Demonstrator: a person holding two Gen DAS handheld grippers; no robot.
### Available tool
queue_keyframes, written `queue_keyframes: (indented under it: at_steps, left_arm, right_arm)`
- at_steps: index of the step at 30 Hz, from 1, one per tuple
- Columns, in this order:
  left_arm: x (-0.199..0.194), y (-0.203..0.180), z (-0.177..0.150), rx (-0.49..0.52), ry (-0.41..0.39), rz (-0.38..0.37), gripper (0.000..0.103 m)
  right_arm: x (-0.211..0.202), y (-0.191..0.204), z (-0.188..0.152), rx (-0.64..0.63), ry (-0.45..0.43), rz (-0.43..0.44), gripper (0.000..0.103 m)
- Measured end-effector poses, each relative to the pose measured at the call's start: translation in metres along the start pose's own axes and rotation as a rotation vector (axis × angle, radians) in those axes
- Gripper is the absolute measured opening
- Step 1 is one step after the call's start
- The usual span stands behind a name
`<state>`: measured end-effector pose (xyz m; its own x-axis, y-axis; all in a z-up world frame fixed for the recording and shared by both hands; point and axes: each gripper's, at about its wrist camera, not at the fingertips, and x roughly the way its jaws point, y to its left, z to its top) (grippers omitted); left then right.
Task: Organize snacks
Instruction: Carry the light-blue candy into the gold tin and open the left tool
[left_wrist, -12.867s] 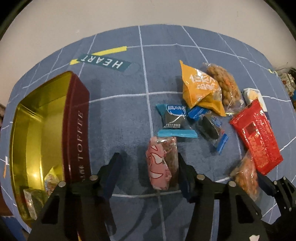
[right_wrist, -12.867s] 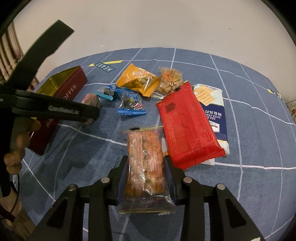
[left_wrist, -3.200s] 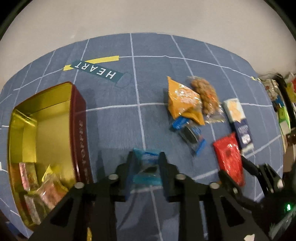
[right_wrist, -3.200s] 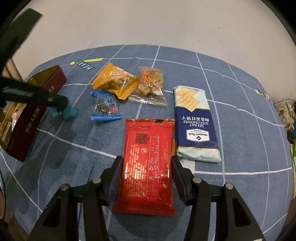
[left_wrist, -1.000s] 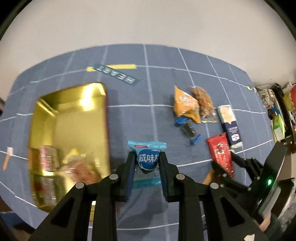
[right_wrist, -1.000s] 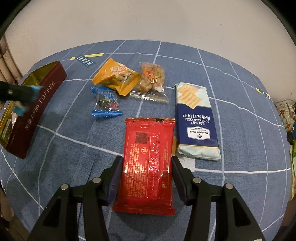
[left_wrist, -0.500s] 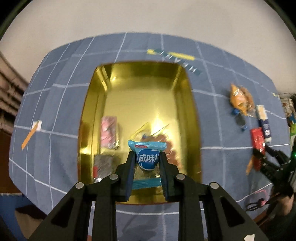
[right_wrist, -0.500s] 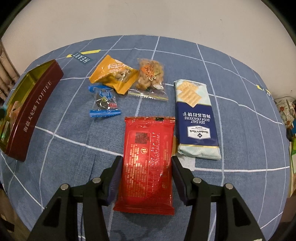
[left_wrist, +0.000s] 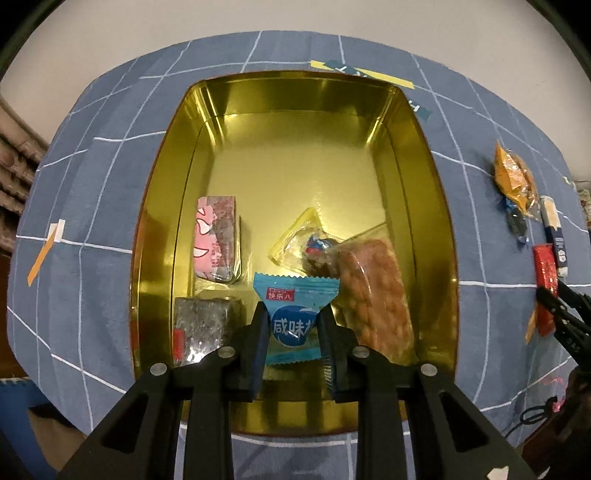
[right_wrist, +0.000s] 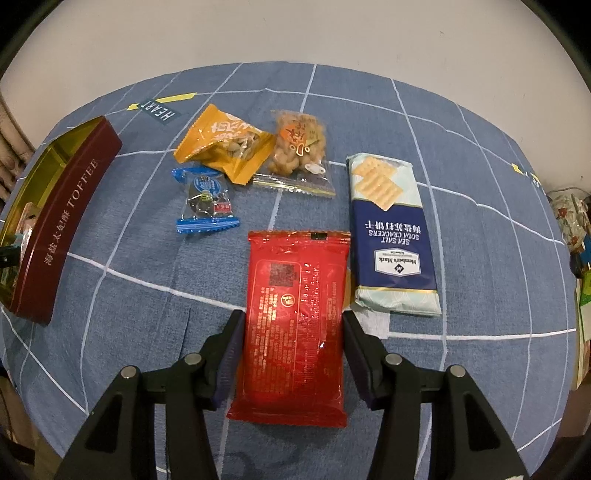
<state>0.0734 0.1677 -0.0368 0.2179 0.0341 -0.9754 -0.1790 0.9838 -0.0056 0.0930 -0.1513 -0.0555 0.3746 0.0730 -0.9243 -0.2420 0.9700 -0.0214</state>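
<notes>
The left gripper (left_wrist: 293, 328) hangs over an open gold tin (left_wrist: 436, 206), its jaws clenched on a light blue packet (left_wrist: 295, 310) with Chinese print, held above the tin's near end. Inside the tin lie a pink packet (left_wrist: 216, 238) at the left, a silver packet (left_wrist: 199, 325) below it, a clear wrapper (left_wrist: 299, 240) in the middle and a bag of orange snacks (left_wrist: 373, 295) at the right. The tin sits on a blue grid-patterned cloth (left_wrist: 92, 184) covering the desk. In the right wrist view the right gripper (right_wrist: 293, 341) is low over the cloth with its jaws spread wide — one finger on each side of a red packet (right_wrist: 295, 314), apparently not pressing it. Just right of that lies a navy cracker pack (right_wrist: 391, 236). Farther off are an orange bag (right_wrist: 225, 144), a clear bag of nuts (right_wrist: 299, 147) and a small blue candy (right_wrist: 205, 201). The tin's maroon side, marked TOFFEE, shows at the left edge.
</notes>
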Motion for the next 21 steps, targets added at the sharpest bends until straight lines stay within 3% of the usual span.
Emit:
queue_keyframes:
  at_steps: [7,13,17,21]
  left_arm:
    - [0.006,0.001,-0.002,0.01,-0.008,0.018,0.028]
    - [-0.002,0.001,-0.006,0.022,-0.035,0.005,0.046]
    - [-0.012,0.004,-0.008,0.009,-0.065,-0.029,0.063]
    - [-0.021,0.005,-0.011,0.008,-0.097,-0.051,0.067]
  right_arm:
    - [0.002,0.0,0.001,0.009,0.002,-0.006,0.052]
    - [0.0,-0.001,-0.001,0.021,-0.008,-0.01,0.048]
    - [-0.002,0.002,-0.002,0.028,-0.017,-0.014,0.046]
    - [-0.004,0.0,-0.003,0.059,-0.022,0.006,0.045]
